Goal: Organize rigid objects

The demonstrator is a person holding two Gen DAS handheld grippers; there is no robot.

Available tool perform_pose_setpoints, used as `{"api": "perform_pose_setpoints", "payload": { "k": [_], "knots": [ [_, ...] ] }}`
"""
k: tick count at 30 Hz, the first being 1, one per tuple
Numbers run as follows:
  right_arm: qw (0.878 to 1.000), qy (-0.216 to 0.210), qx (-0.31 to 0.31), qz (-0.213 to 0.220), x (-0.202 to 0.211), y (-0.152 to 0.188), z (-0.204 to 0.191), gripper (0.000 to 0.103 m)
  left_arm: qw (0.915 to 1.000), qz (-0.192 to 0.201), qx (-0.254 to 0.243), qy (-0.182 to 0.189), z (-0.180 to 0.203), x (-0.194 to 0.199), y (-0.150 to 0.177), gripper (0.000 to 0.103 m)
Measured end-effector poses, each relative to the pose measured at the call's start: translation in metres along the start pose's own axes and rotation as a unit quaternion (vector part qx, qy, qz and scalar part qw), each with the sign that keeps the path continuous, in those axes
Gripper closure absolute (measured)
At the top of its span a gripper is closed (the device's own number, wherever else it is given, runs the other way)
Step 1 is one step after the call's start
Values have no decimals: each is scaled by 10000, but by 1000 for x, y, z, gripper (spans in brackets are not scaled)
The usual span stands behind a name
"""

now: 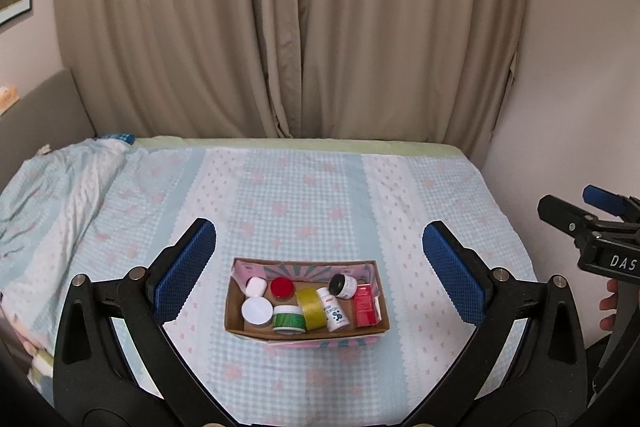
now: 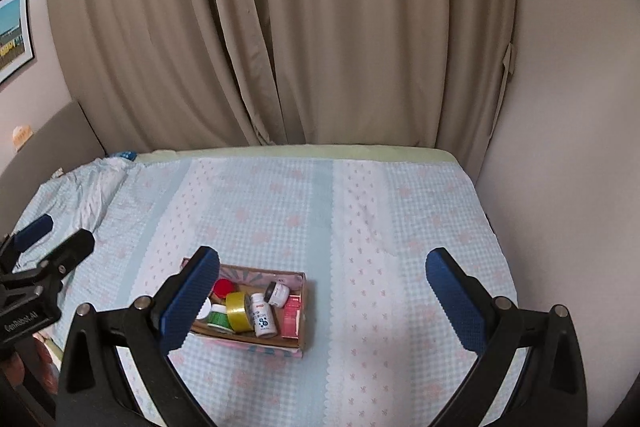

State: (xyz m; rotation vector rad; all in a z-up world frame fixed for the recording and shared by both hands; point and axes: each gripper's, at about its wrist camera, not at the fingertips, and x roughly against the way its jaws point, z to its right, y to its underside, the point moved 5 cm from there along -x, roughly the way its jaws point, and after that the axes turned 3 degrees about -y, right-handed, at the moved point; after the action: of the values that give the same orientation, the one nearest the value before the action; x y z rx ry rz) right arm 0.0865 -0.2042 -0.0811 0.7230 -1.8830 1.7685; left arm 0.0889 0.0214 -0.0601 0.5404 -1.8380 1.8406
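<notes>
A shallow cardboard box [image 1: 240, 331] sits on the bed and holds several small items: a red-lidded jar [image 1: 281, 287], white-lidded jars [image 1: 256, 310], a green-labelled jar [image 1: 287, 319], a yellow tape roll [image 1: 311, 308], a white bottle [image 1: 333, 313], a black-capped jar [image 1: 344, 285] and a red carton [image 1: 366, 307]. My left gripper [image 1: 319, 259] is open and empty, held above and in front of the box. My right gripper [image 2: 322, 287] is open and empty; the box [image 2: 301, 327] lies by its left finger [image 2: 192, 303], which hides part of it.
A checked light-blue bedspread [image 1: 320, 187] covers the bed, bunched at the far left [image 1: 60, 179]. Beige curtains [image 1: 280, 27] hang behind, and a wall [image 1: 580, 67] runs along the right. The right gripper [image 1: 600, 227] shows in the left wrist view, the left gripper [image 2: 44, 247] in the right.
</notes>
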Motion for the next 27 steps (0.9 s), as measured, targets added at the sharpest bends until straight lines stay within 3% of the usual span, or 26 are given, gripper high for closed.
{"api": "perform_pose_setpoints", "payload": {
  "k": [27],
  "knots": [
    [9998,140,12,136,10,-5,2,0,9997,76,-217,-75,8,-2,-3,0]
  ]
}}
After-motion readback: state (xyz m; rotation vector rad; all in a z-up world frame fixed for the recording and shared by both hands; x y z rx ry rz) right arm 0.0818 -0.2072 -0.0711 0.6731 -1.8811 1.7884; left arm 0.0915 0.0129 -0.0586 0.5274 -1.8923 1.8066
